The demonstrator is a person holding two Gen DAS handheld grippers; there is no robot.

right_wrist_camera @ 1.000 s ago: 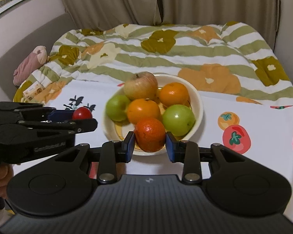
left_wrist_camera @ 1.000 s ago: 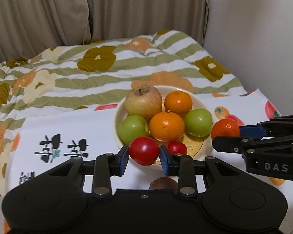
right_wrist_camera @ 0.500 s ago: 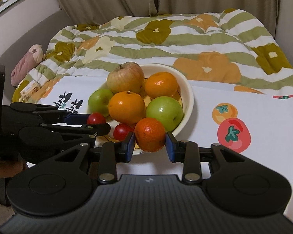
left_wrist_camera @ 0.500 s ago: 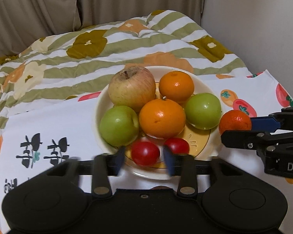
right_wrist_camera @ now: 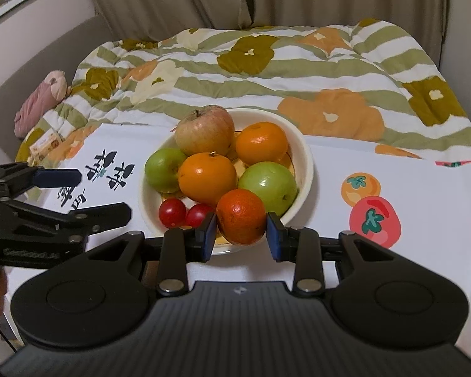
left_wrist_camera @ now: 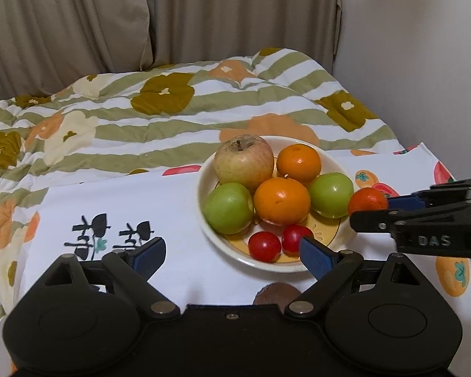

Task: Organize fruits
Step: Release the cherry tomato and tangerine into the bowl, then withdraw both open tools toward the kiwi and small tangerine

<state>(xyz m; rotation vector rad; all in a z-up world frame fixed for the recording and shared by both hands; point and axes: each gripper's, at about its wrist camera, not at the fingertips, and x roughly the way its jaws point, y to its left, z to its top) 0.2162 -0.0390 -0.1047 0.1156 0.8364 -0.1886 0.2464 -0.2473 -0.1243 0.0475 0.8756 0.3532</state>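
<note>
A cream bowl on a white fruit-print cloth holds a large apple, two oranges, two green apples and two red tomatoes. My left gripper is wide open and empty at the bowl's near left edge; it shows in the right wrist view. My right gripper is shut on a dark orange mandarin over the bowl's near right rim. The mandarin also shows in the left wrist view.
The cloth lies over a striped flowered quilt. A brown fruit peeks out just behind my left gripper. A pink soft toy lies at the far left. A wall stands to the right.
My left gripper opened and let go of the red tomato, which now lies in the bowl beside the other tomato. My right gripper moved closer over the bowl with the mandarin.
</note>
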